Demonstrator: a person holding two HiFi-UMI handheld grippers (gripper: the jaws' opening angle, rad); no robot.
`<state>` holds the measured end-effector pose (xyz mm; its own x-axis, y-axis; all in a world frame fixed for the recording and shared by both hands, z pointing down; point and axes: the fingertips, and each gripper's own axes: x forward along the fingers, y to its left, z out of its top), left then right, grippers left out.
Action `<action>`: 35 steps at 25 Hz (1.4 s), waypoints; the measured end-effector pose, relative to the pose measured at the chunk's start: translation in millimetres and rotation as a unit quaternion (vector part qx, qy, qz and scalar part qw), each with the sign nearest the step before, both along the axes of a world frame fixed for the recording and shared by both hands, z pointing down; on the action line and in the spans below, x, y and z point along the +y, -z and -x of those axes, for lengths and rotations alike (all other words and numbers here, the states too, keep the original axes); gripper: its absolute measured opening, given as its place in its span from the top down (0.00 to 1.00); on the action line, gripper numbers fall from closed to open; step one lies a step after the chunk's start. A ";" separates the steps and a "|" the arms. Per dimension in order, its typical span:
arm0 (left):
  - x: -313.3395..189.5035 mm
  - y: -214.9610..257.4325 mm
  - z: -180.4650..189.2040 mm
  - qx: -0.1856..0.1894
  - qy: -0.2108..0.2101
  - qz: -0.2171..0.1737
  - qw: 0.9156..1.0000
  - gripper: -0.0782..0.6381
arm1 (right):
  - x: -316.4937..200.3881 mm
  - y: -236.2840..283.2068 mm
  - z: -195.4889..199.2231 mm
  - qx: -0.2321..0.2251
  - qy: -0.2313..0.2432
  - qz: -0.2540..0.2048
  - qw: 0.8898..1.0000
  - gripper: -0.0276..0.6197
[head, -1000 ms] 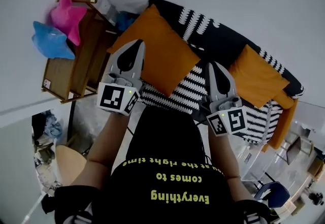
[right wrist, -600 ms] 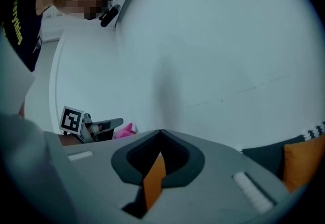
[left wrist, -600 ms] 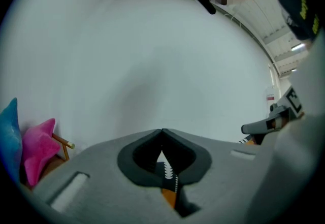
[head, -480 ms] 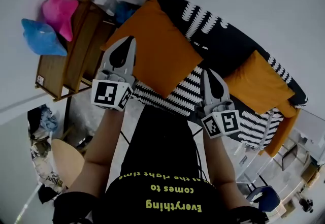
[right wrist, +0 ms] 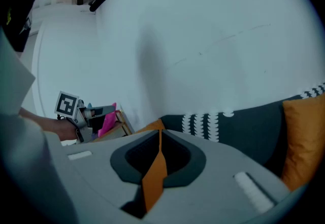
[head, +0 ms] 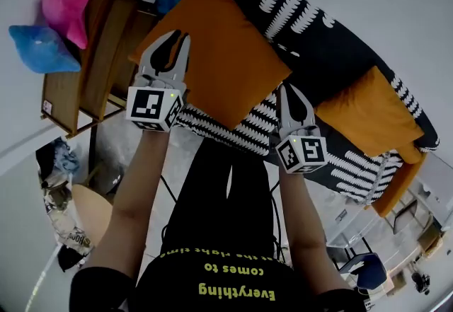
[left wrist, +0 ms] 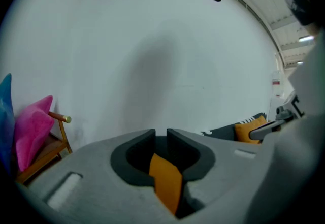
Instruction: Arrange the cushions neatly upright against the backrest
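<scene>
Since one second ago both grippers have moved forward, and the large orange cushion (head: 219, 56) now sits higher on the sofa (head: 318, 42), with its upper corner near the top of the backrest. The sofa is dark with white marks, and this cushion takes its left end. It leans on the backrest but is turned like a diamond, so it seems not yet straight. A second orange cushion (head: 379, 119) rests near the right end of the sofa, also against the backrest and a little tilted. The left gripper (head: 177, 42) is at the left edge of the large cushion; its jaws are opening, the gap is narrow, and a strip of orange fabric is between them. The right gripper (head: 289, 95) is at the cushion's lower corner, above the sofa seat, and its jaws are closed tight on a fold of the same fabric. The cushion looks light, soft and easy to bend, so it would probably sag if held by one corner only. The fabric does not look slippery, and a pinch at a seam or corner should hold well. To turn it upright, taking it at two corners of one edge seems best.
</scene>
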<state>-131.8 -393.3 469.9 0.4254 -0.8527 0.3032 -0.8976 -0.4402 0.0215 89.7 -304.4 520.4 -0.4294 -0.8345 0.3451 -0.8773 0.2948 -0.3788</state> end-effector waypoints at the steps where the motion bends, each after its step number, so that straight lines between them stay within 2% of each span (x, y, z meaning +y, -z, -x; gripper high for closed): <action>1: -5.4 -13.7 0.4 -0.006 -0.002 0.009 1.000 0.79 | -0.6 -17.4 -0.1 0.005 0.001 0.011 1.000 0.91; 7: -29.6 -90.9 6.0 -0.054 -0.020 0.071 0.996 0.68 | 0.3 -122.1 -6.4 0.036 -0.002 0.088 0.995 0.74; 10: -42.3 -126.3 23.1 -0.071 -0.001 0.110 0.991 0.60 | -3.2 -168.7 -13.3 0.038 -0.022 0.132 0.990 0.65; 13: -51.9 -157.3 36.4 -0.116 0.007 0.138 0.984 0.45 | -0.1 -212.6 -16.4 0.011 -0.043 0.181 0.983 0.58; 16: -57.6 -187.2 37.7 -0.162 -0.017 0.169 0.972 0.26 | 9.1 -251.0 -3.8 -0.030 -0.029 0.213 0.976 0.47; 18: -58.2 -203.8 38.9 -0.173 -0.027 0.192 0.966 0.19 | 19.2 -271.5 3.7 -0.022 -0.014 0.230 0.973 0.40; 23: -59.1 -217.4 44.1 -0.197 -0.024 0.200 0.960 0.19 | 37.6 -300.2 10.1 0.022 -0.005 0.261 0.965 0.38; 26: -58.8 -219.3 45.1 -0.209 -0.022 0.195 0.958 0.21 | 38.4 -310.9 13.6 0.031 0.001 0.271 0.962 0.38; 30: -57.0 -221.8 47.4 -0.215 -0.020 0.179 0.960 0.24 | 33.9 -320.9 21.1 0.027 0.022 0.294 0.955 0.40; 33: -53.0 -221.8 47.8 -0.221 -0.021 0.174 0.959 0.29 | 35.3 -321.6 23.7 0.021 0.026 0.307 0.951 0.45; 35: -50.9 -219.0 46.1 -0.225 -0.021 0.174 0.958 0.36 | 36.0 -320.0 20.8 0.023 0.020 0.309 0.951 0.55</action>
